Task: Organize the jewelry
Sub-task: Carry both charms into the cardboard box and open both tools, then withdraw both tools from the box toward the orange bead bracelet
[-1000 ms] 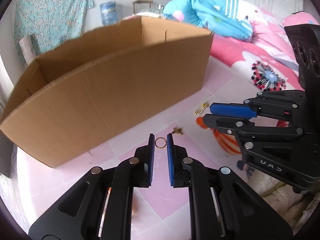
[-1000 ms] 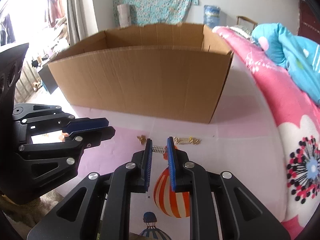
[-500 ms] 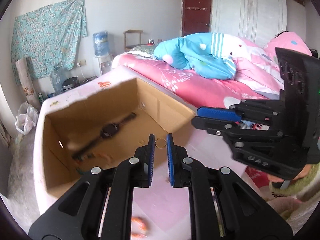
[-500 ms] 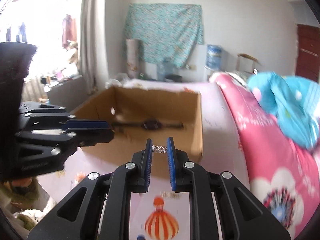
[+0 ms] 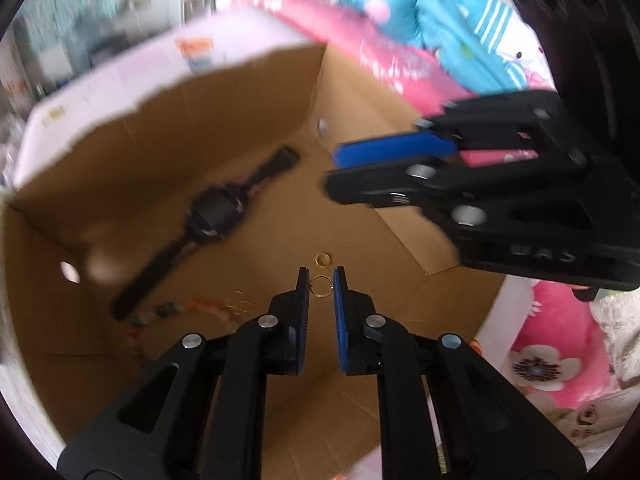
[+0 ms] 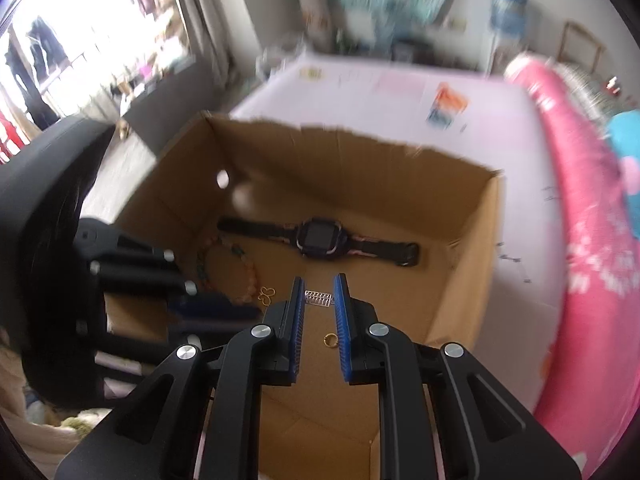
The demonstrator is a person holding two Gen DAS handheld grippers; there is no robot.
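gold ring (image 5: 321, 285) in left tongs (image 5: 321, 286)

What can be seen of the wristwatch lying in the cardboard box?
The wristwatch is dark, near black, with a squarish case and a dark blank screen; pinkish patches show on the strap near the case. Both strap halves are laid out straight and unbuckled, so it lies flat and face up on the floor of the cardboard box, toward the far wall. A beaded bracelet lies near one strap end; whether they touch is unclear. Neither tool touches it.
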